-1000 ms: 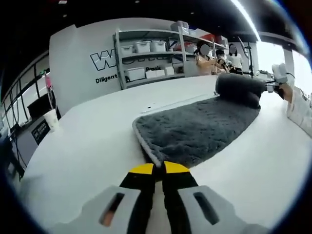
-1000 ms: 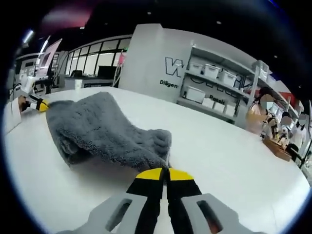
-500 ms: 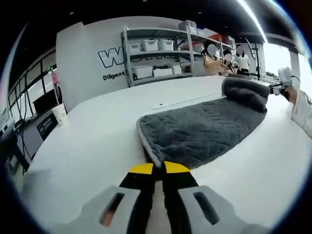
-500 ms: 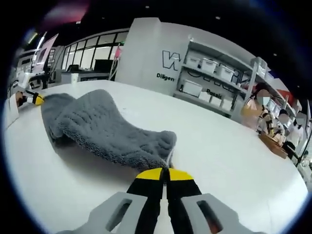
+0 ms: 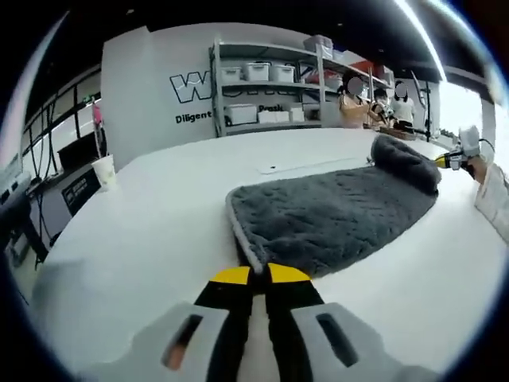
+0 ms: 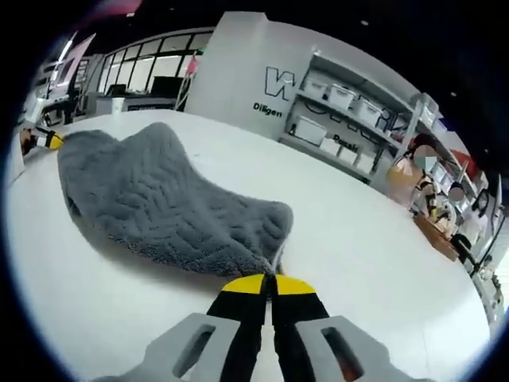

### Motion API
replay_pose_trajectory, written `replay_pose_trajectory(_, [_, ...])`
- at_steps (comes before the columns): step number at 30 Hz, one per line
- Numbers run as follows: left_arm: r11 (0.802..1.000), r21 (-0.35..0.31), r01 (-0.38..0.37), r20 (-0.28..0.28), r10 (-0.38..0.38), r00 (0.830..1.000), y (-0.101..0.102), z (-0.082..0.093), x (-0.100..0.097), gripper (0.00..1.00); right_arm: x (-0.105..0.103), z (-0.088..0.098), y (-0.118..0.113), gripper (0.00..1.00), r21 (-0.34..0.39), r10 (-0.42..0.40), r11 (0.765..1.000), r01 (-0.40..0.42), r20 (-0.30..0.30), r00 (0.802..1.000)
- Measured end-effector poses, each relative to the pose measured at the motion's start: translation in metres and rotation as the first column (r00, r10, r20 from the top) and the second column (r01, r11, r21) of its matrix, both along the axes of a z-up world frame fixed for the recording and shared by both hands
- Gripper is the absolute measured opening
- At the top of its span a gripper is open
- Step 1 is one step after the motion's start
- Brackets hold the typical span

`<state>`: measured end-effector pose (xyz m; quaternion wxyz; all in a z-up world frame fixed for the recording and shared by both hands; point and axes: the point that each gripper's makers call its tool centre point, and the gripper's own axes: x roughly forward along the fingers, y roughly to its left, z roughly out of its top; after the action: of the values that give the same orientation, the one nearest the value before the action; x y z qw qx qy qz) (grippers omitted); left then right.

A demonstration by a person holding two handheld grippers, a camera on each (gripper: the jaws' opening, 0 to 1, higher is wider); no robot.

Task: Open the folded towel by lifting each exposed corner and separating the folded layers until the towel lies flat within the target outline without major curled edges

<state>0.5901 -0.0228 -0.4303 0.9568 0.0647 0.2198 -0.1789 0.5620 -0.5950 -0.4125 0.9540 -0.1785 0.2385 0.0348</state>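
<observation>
A grey fluffy towel [image 5: 334, 215] lies stretched across the white table [image 5: 151, 231]. My left gripper [image 5: 259, 276] is shut on its near corner. At the far end the towel rises in a hump, where my right gripper [image 5: 445, 161] shows small at the right edge. In the right gripper view the towel [image 6: 159, 207] spreads away from my right gripper [image 6: 268, 282], which is shut on its near corner. The left gripper [image 6: 48, 140] appears tiny at the towel's far end, at the left edge.
A paper cup [image 5: 104, 170] stands near the table's left edge. Shelves with white bins [image 5: 262, 95] line the back wall. People [image 5: 354, 103] stand beyond the table. A sleeve [image 5: 493, 199] shows at the right. A thin outline mark [image 5: 310, 165] runs along the table behind the towel.
The towel has been drawn out longer and flatter between the two grippers. The raised fold at the right gripper's end has dropped lower. Both grippers kept their hold.
</observation>
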Motion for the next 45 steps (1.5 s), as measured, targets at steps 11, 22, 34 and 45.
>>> replay_pose_trajectory(11, [0.999,0.049,0.006,-0.027,-0.005,1.0,0.005,0.0,-0.012,0.05,-0.008,-0.005,-0.003,0.0,-0.003,0.008,1.0,-0.008,-0.055,0.998])
replay_pose_trajectory(22, [0.999,0.039,-0.022,-0.054,0.024,0.998,0.015,0.0,-0.027,0.05,-0.013,-0.005,-0.013,0.0,-0.047,-0.017,0.999,0.013,-0.082,0.996])
replay_pose_trajectory(34, [0.998,0.039,-0.057,-0.063,0.059,0.996,0.03,0.0,-0.029,0.06,-0.016,-0.005,-0.026,0.0,-0.033,-0.05,0.998,0.048,-0.083,0.995])
replay_pose_trajectory(45, [0.994,0.037,-0.107,-0.062,0.109,0.992,0.047,0.0,-0.029,0.06,-0.024,-0.008,-0.034,0.0,-0.028,-0.095,0.995,0.092,-0.114,0.989])
